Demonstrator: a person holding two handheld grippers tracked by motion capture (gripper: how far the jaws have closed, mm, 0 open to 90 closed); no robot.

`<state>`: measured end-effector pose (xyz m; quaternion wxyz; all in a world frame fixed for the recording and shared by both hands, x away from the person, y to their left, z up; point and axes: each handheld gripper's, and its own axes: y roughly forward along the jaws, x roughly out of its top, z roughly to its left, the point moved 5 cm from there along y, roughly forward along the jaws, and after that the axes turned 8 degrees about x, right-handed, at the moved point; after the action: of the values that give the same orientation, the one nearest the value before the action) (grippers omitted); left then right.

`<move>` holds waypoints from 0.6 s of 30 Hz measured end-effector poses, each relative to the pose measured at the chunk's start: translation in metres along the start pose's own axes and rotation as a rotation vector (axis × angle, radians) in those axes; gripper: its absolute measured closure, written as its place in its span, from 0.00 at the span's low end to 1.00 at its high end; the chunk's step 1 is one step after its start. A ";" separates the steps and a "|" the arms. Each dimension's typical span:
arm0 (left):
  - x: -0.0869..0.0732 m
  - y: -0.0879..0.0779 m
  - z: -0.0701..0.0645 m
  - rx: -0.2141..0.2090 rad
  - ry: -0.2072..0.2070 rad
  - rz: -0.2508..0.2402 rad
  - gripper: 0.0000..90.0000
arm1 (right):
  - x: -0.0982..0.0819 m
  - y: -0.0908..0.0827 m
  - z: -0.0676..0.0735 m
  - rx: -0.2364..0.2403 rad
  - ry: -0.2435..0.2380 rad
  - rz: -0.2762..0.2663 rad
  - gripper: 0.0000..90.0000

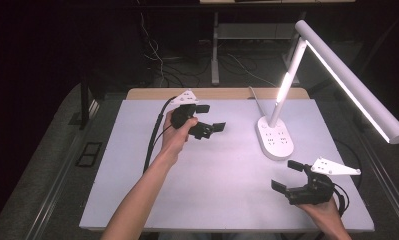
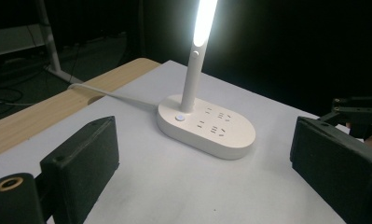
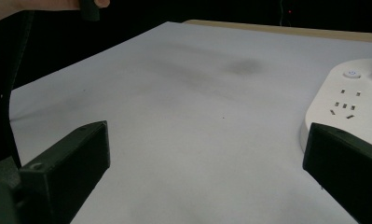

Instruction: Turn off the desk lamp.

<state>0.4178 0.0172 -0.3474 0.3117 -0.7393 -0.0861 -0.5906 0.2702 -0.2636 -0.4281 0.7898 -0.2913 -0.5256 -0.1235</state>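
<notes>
Dark surroundings frame a pale grey table with a wooden strip along its far edge, seen from the high view. A lit white desk lamp stands right of centre; its oval base carries sockets, and its long bright head reaches toward the right edge of the frame. The left gripper is held above the table at centre left, just left of the lamp base and apart from it, jaws spread wide with nothing between them. The right gripper sits at lower right, below the lamp base, jaws likewise wide and empty.

From the left gripper view, the lamp fills the centre, between the two black jaws that rise from the lower corners. This angle reveals a round glowing button on the base beside the stem and a white cord trailing to the left, across the wooden edge. Part of the right gripper shows at the right edge.

From the right gripper view, bare table spreads between its wide jaws. The lamp base enters at the right edge, close to the right jaw, whether touching I cannot tell. A hand shows at upper left.
</notes>
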 end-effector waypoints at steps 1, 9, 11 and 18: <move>0.001 0.003 0.000 -0.001 0.001 0.004 0.08 | 0.000 0.000 0.000 0.000 0.000 0.000 0.00; 0.010 0.026 -0.005 -0.018 0.008 0.019 0.16 | 0.000 -0.001 0.000 0.002 0.000 0.000 0.00; 0.013 0.032 -0.006 -0.028 0.003 0.020 0.16 | 0.000 -0.001 0.000 0.001 -0.002 -0.001 0.00; 0.019 0.052 -0.004 -0.031 -0.021 0.049 0.22 | 0.000 -0.001 0.000 0.002 -0.002 0.000 0.00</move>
<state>0.4455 -0.0312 -0.3481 0.3139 -0.7521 -0.0619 -0.5762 0.2691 -0.2643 -0.4279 0.7896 -0.2904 -0.5264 -0.1227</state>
